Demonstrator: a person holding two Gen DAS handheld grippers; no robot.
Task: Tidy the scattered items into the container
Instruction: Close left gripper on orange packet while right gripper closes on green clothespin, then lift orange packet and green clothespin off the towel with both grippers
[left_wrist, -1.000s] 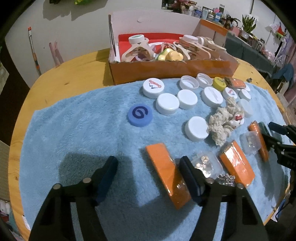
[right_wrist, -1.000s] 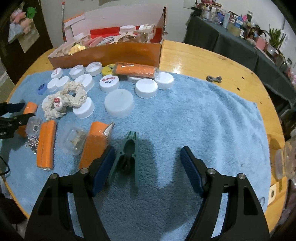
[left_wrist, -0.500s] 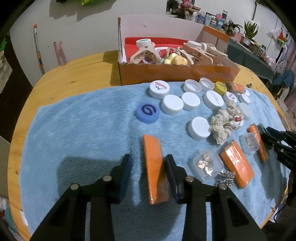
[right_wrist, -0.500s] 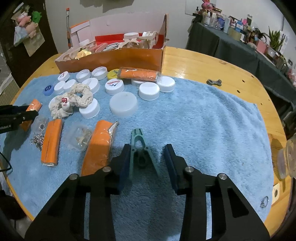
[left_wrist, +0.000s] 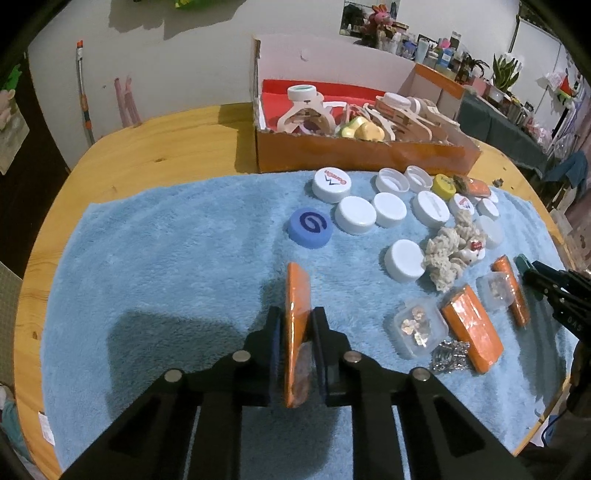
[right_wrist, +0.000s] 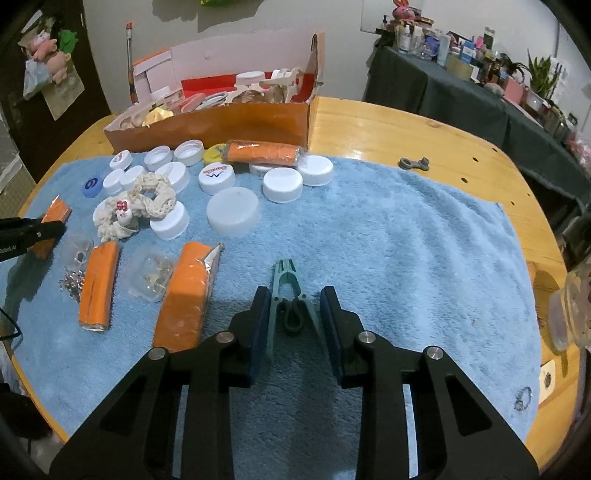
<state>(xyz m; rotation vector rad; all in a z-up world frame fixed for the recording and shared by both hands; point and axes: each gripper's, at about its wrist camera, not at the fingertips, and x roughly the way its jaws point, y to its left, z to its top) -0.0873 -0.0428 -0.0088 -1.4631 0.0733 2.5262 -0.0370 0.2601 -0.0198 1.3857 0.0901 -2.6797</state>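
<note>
An orange packet (left_wrist: 297, 284) stands on its long edge on the blue towel (left_wrist: 166, 258), pinched between the pads of my left gripper (left_wrist: 297, 314), whose jaws are closing on it. A green clip (right_wrist: 286, 273) lies on the towel between the pads of my right gripper (right_wrist: 295, 291). Those jaws are closing too, and both pads touch the clip's spread handles. The cardboard box (left_wrist: 351, 158) at the far side of the table holds wooden cut-outs and lids. The right gripper's tip (left_wrist: 532, 267) shows at the right edge of the left wrist view.
Several white caps, a blue cap (left_wrist: 310, 229), a yellow cap (left_wrist: 443, 182), a cream crochet ring (left_wrist: 450, 251), more orange packets (left_wrist: 472, 328) and small clear boxes (left_wrist: 415, 326) lie on the towel. A glass jar (right_wrist: 569, 314) stands at the table's right edge.
Both grippers went from wide open to closed. The orange packet turned from lying flat and askew to standing on edge between the left pads. The right pads closed in on the green clip.
</note>
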